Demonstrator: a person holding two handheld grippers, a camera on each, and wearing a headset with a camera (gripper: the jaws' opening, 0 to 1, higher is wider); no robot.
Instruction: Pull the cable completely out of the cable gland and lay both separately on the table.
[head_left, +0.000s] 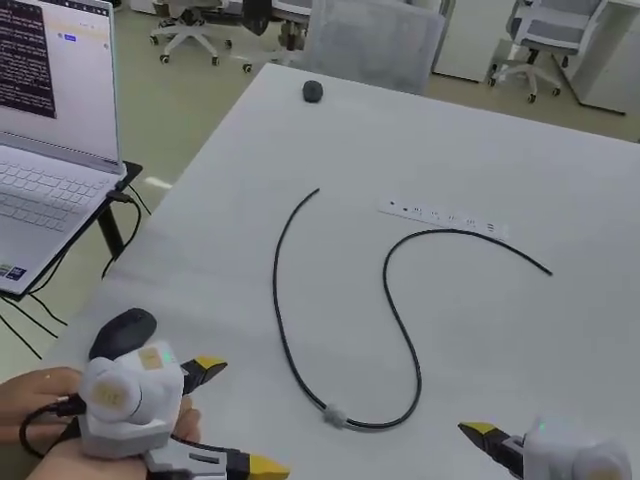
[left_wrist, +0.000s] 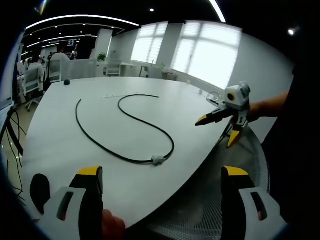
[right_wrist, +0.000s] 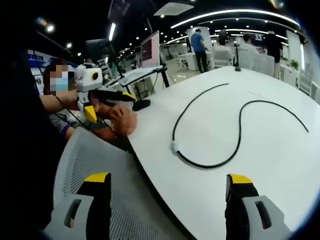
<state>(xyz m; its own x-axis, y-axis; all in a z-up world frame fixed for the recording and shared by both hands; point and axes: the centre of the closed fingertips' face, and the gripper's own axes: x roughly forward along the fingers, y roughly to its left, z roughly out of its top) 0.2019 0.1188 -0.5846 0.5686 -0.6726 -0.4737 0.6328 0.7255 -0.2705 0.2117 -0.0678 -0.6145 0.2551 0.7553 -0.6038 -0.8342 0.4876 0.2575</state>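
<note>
Left hand-held gripper (head_left: 241, 415) hovers just to the left of the cable gland (head_left: 335, 415), jaws spread wide and holding nothing. The small pale gland lies on the white tabletop (head_left: 480, 150), close to its near edge, threaded on the black cable (head_left: 399, 318) at the bottom of a loop. One run of cable curves away from the gland on its left and a longer, S-shaped run snakes off on its right, so the gland sits roughly mid-length.

Right hand-held gripper (left_wrist: 216, 133) waits off to the right of the gland, beyond the tabletop's near edge. It is equally wide open and empty.

The main risks, as I judge them:
- The gland is small and probably light, so a jaw closing slightly off it could nudge it over the near edge just behind it.
- If a jaw pinches cable together with the gland, pulling would drag the pair along and separate nothing.
- With cable on both sides of the gland, a long length has to slide through. One pull is unlikely to clear it, and each regrip gives the gland a chance to slip or twist.
- A hard tug may whip the free end across the tabletop.
</note>
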